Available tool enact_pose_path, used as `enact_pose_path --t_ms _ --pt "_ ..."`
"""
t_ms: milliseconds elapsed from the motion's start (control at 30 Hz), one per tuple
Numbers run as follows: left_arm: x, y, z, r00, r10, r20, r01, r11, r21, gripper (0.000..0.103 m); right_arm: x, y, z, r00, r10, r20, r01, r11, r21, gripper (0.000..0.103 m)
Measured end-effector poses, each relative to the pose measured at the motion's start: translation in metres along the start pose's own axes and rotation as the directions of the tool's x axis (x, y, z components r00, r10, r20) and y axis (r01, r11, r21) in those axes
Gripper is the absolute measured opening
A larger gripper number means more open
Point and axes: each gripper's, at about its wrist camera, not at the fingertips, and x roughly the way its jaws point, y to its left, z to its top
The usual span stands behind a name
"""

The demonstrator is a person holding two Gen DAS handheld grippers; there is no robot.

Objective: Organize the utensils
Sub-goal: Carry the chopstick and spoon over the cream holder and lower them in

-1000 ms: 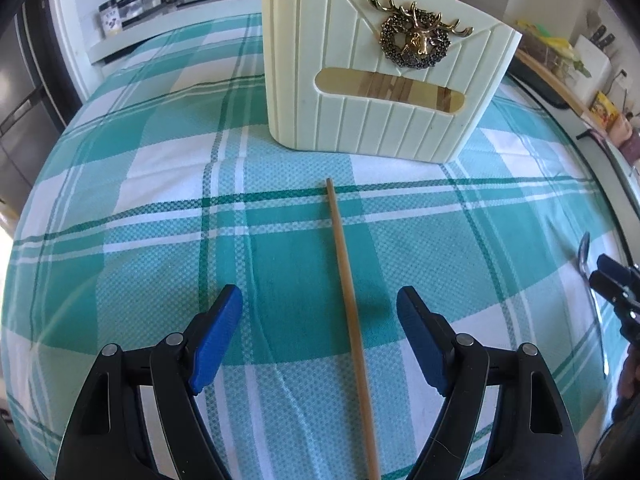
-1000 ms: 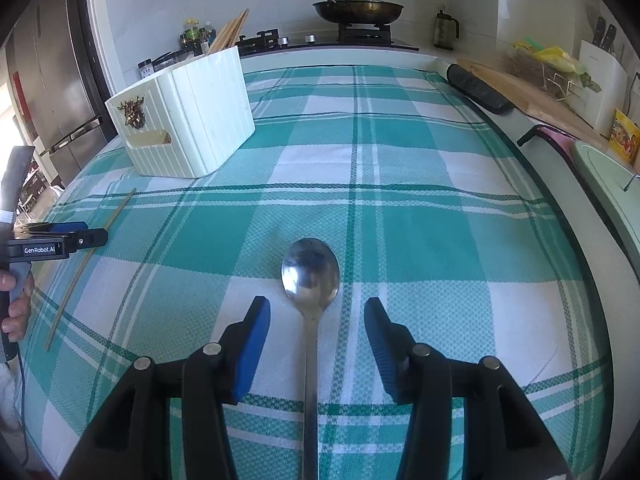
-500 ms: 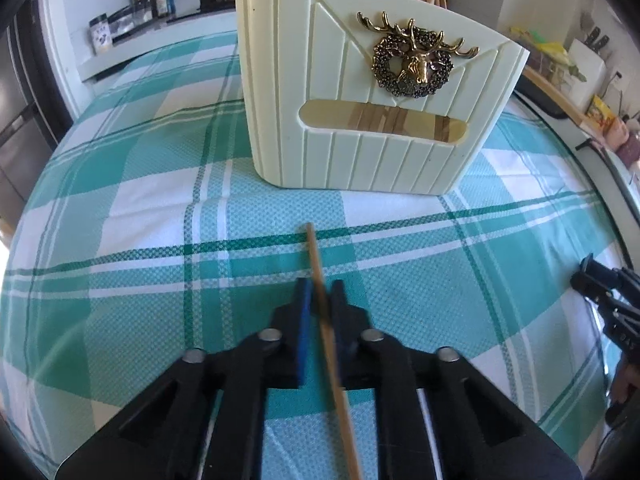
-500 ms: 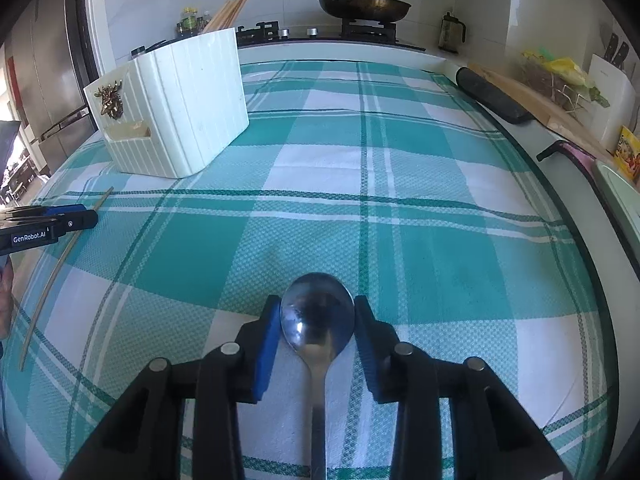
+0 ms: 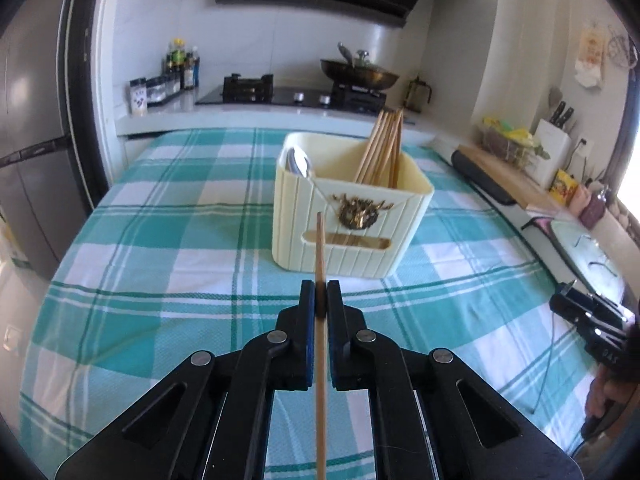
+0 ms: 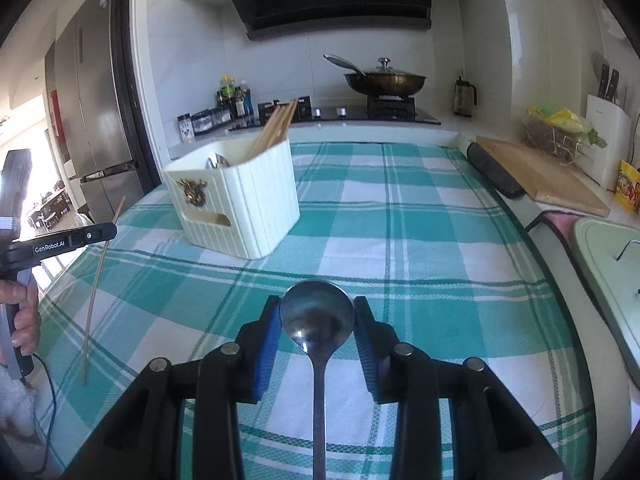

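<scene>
My left gripper is shut on a wooden chopstick and holds it above the checked tablecloth, its tip in front of the cream utensil holder. The holder contains several chopsticks and a spoon. My right gripper is shut on the bowl of a metal spoon, lifted over the cloth. The right wrist view shows the holder at the left, and the left gripper with its chopstick slanting down.
A teal and white checked cloth covers the table. A cutting board and a black roll lie at the right edge. A stove with a pan and bottles stand behind. A fridge is at the left.
Both grippers closed on their utensils and lifted them off the cloth. The views tilted up from the table to the kitchen.
</scene>
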Motion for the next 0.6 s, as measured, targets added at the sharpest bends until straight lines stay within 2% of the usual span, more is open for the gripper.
enact_pose_path --t_ms 133,300,600 --pt "-0.033 -0.004 0.004 0.998 -0.023 0.066 0.024 1.0 -0.009 0.004 -0.031 0.007 0.01 0.998 0.007 0.069 -0.006 1.0 -0.018 0.036" --pt "-0.055 -0.009 0.005 0.992 -0.041 0.117 0.043 0.999 -0.018 0.004 -0.056 0.012 0.021 0.991 0.017 0.134 -0.015 1.0 -0.016 0.036" --pt "-0.071 -0.012 0.008 0.987 -0.041 0.154 0.043 0.999 -0.01 0.004 -0.067 0.02 0.046 0.984 0.036 0.177 -0.03 0.999 -0.04 0.036"
